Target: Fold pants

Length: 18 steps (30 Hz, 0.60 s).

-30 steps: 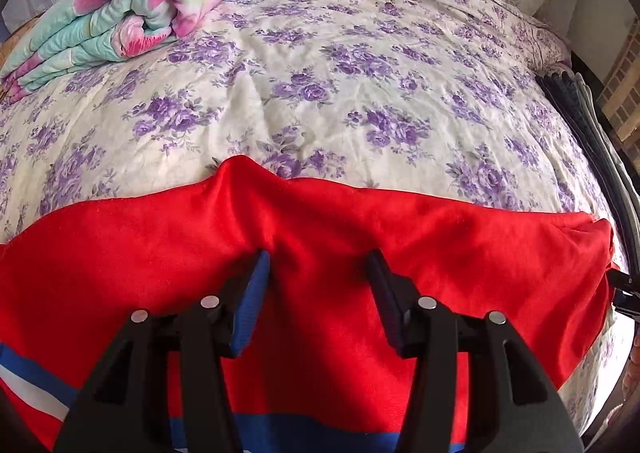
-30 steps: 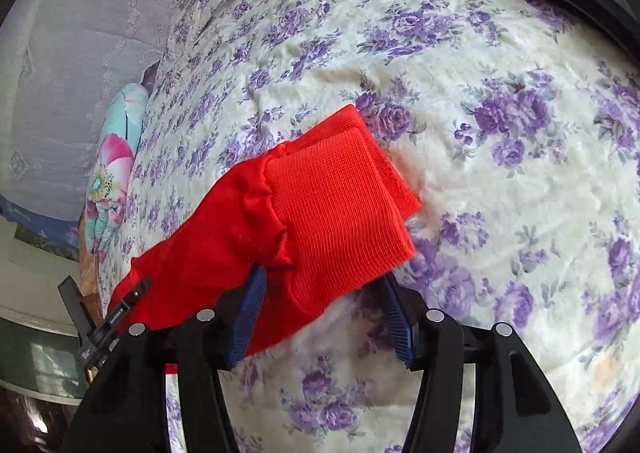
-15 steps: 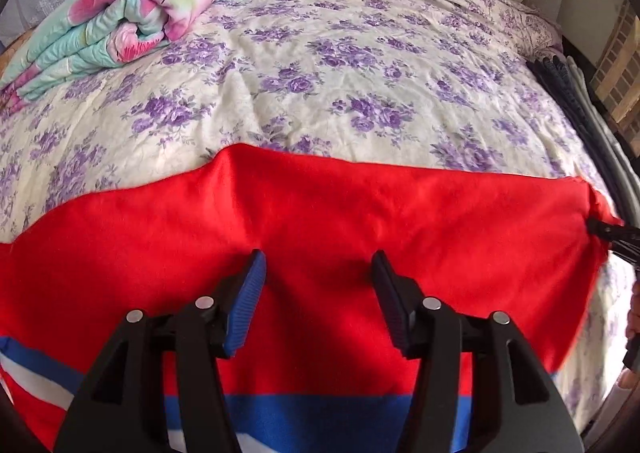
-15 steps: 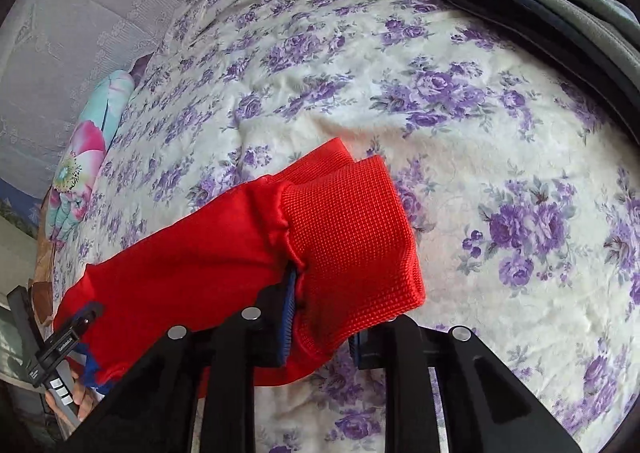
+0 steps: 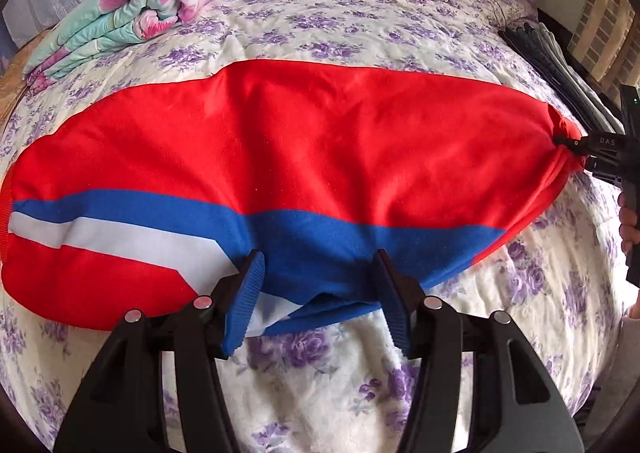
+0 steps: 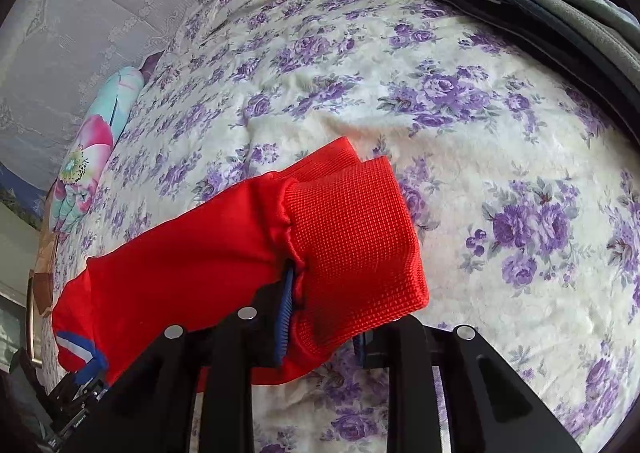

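Observation:
Red pants (image 5: 304, 149) with a blue and white side stripe lie stretched across the bed. My left gripper (image 5: 320, 301) is open, its blue pads either side of the blue near edge of the pants. My right gripper (image 6: 320, 317) is shut on the ribbed red cuff (image 6: 352, 237) of the pants. In the left wrist view it shows at the far right (image 5: 588, 149), pinching the bunched cuff end. In the right wrist view the left gripper (image 6: 80, 397) shows at the bottom left by the striped edge.
The bed has a white cover with purple flowers (image 5: 360, 25). A folded floral quilt (image 5: 136, 9) lies at the far left. A pile of dark and grey folded clothes (image 6: 540, 1) lies along the right edge of the bed.
My right gripper closed on the cuff and pulled the pants leg taut. My left gripper drew back toward me, so the blue striped near edge now lies between its pads.

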Motion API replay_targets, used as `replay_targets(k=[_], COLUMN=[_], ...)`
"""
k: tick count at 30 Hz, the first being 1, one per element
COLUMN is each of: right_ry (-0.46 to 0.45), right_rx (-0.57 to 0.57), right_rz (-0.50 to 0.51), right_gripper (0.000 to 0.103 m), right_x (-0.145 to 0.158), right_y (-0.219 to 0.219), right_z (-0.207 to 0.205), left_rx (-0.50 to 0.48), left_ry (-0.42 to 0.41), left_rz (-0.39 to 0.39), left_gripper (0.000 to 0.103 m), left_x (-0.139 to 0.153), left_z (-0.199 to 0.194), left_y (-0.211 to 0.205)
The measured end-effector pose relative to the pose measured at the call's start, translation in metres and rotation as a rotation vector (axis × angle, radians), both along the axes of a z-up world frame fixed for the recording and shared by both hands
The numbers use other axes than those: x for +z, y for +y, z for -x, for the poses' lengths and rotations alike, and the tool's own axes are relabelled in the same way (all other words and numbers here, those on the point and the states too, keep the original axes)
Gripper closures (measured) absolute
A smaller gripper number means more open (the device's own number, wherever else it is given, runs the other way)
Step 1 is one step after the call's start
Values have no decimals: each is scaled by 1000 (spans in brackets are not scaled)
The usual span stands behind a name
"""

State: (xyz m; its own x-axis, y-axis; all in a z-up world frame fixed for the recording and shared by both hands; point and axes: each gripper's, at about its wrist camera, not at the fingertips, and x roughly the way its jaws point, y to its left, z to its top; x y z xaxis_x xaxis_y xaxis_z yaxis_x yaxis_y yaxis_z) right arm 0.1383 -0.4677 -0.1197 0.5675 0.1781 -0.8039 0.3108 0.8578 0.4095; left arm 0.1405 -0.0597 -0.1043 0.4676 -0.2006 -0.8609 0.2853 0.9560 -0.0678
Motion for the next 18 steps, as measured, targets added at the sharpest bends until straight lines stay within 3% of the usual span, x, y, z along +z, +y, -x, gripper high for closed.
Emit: replay_targets(k=[1, 4, 8, 11, 15, 16, 18], right_ry=[3, 11, 8, -6, -25, -30, -42], right_rx=[2, 13, 18, 25, 37, 40, 46], right_rz=[-9, -49, -116, -148, -176, -180, -184], right_gripper=[77, 74, 72, 72, 71, 70, 69], right_x=[0, 0, -3, -5, -6, -7, -7], right_y=[-1, -6, -13, -17, -19, -20, -20], right_z=[0, -2, -1, 1, 3, 4, 5], left_rx=[-5, -53, -107, -88, -90, -96, -117], left_ry=[6, -29, -16, 50, 199, 213, 159], left_rz=[29, 115, 178, 178, 206, 205, 175], left_gripper=[64, 65, 65, 72, 83, 83, 85], left_x=[7, 40, 63, 48, 9, 2, 0], left_z=[1, 3, -23, -60, -89, -85, -71], left_y=[-1, -15, -69, -114, -157, -164, -173])
